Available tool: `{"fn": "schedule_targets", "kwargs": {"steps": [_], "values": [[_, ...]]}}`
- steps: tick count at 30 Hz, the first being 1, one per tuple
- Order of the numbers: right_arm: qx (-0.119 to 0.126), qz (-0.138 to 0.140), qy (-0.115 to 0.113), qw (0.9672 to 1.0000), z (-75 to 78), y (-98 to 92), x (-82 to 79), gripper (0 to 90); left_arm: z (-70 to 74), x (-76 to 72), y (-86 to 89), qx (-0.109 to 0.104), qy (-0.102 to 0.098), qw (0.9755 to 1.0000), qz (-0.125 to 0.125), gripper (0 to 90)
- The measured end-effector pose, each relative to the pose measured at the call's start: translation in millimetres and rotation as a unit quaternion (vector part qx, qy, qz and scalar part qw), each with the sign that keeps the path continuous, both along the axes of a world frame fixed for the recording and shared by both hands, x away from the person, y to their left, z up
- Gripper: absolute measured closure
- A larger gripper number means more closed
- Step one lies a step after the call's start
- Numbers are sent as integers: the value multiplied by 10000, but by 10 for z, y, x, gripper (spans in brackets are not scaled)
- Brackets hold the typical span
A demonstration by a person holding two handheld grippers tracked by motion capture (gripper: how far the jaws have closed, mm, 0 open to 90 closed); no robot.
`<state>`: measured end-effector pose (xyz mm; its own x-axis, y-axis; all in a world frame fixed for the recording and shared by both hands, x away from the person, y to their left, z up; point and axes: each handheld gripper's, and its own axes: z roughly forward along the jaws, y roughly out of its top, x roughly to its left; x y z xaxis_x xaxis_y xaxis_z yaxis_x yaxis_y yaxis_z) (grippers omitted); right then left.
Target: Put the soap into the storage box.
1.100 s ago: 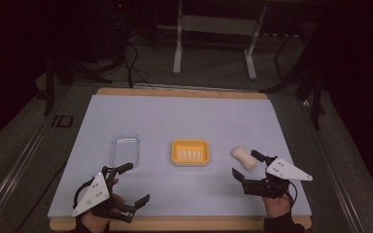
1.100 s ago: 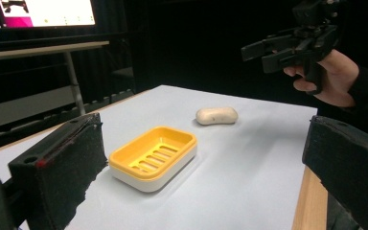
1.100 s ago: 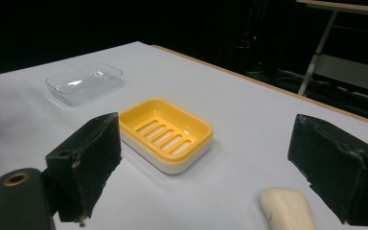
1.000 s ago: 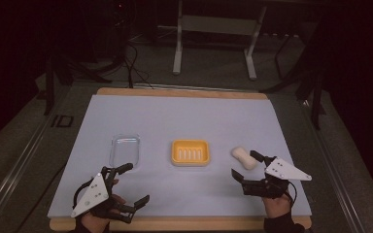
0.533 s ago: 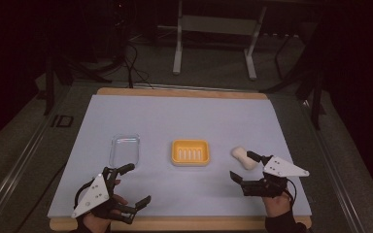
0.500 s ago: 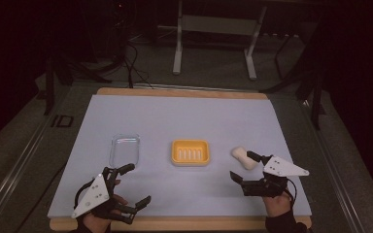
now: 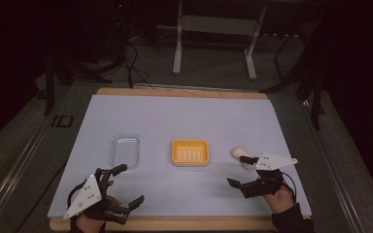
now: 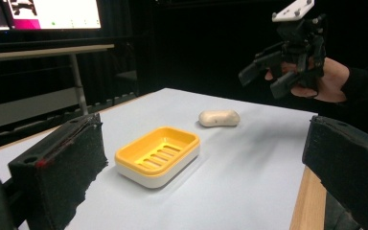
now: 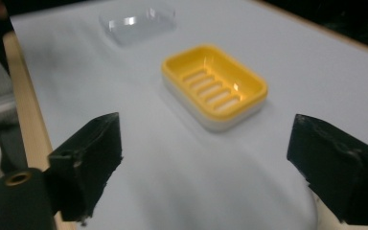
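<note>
We hover our right tool (image 7: 240,171), jaws wide, beside the smooth cream oval soap bar (image 7: 238,153) (likely slippery; pinch its middle).

Soap dish (image 8: 158,154): glossy yellow plastic tray on a white base; soap bar (image 8: 219,118): matt, smooth, cream; lid (image 7: 125,151): clear shiny plastic; table (image 7: 175,116): matt pale sheet, wood edge; left gripper (image 8: 201,158) pads (image 8: 72,163): rough black foam.

The left gripper (image 7: 122,185) sits low at the near left, jaws spread wide. The right gripper (image 7: 240,171), held in a hand (image 7: 282,195), also gapes.
</note>
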<state>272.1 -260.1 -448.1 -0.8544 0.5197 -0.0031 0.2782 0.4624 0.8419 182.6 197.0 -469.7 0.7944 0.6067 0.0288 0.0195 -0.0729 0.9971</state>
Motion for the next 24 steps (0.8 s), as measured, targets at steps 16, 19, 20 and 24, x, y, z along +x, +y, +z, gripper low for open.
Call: {"fn": "schedule_targets", "kwargs": {"steps": [16, 19, 20, 24], "values": [[-835, 650, 701, 9919, -70, 85, 104, 134, -19, 17, -43, 112, 59, 9999, -68, 12], [-1080, 626, 873, 9883, -92, 97, 131, 141, -22, 18, -49, 126, 60, 9999, -68, 11], [-1199, 595, 918, 9867, -101, 103, 140, 142, -22, 18, -51, 129, 61, 9999, -68, 11], [-1472, 528, 1028, 9823, -121, 112, 167, 152, -25, 23, -57, 176, 71, 9998, -83, 11]]}}
